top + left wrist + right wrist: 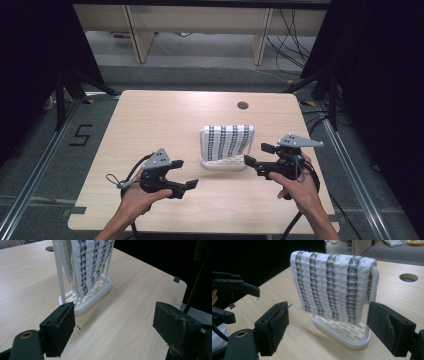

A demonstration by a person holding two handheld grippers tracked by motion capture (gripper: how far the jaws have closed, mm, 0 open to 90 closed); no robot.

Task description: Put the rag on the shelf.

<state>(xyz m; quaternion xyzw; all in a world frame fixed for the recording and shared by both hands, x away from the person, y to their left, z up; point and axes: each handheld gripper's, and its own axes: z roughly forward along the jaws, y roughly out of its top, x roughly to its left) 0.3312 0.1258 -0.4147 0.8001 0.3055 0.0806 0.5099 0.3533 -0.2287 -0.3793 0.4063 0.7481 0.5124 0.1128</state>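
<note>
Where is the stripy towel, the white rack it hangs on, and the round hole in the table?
stripy towel point(329, 285), right gripper view, middle of its hanging front.
white rack point(342, 336), right gripper view, slotted base.
round hole point(243, 105), high view, its centre.

"5" on floor point(81, 135) (black tape)
</note>
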